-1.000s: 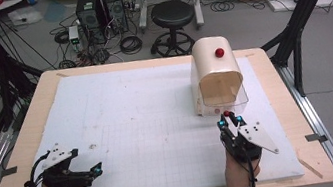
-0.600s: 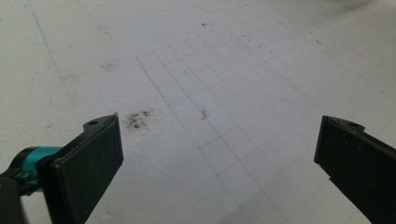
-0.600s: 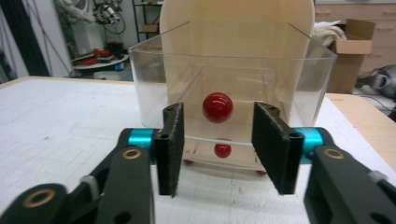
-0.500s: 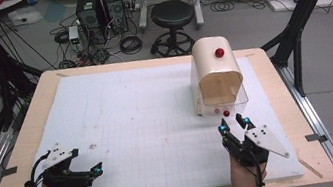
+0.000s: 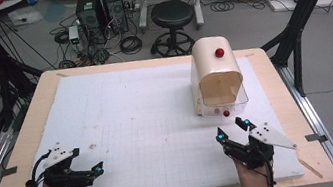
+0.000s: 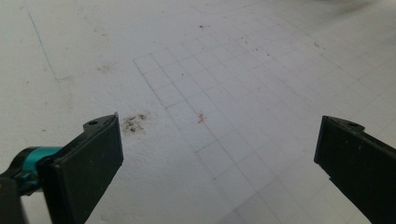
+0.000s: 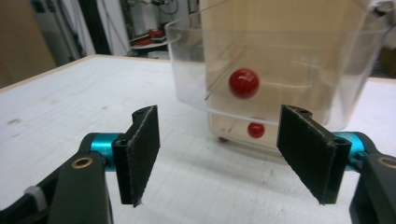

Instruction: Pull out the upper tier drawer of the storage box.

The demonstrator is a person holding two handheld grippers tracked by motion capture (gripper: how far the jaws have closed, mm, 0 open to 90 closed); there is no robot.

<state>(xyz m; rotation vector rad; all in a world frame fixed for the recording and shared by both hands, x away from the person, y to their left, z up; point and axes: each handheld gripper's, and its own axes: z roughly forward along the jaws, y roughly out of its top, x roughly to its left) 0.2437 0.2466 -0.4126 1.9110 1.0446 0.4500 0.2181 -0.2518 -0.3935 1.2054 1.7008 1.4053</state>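
The bread box (image 5: 217,78) near the worktop's far right edge looks light, rigid and slick; its red knob (image 7: 243,83) offers the hold; the right gripper (image 7: 224,158), jaws just opening and empty, faces it; the left gripper (image 6: 219,158) gapes idle.

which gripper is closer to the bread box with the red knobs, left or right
Right. The right gripper sits just in front of the bread box, jaws open and pointing at it. The left gripper rests far across the table's near left corner.

The right gripper (image 5: 233,130) was shut a second ago. Its jaws have just been opening and now stand apart, nothing between them, facing the box (image 5: 216,73).
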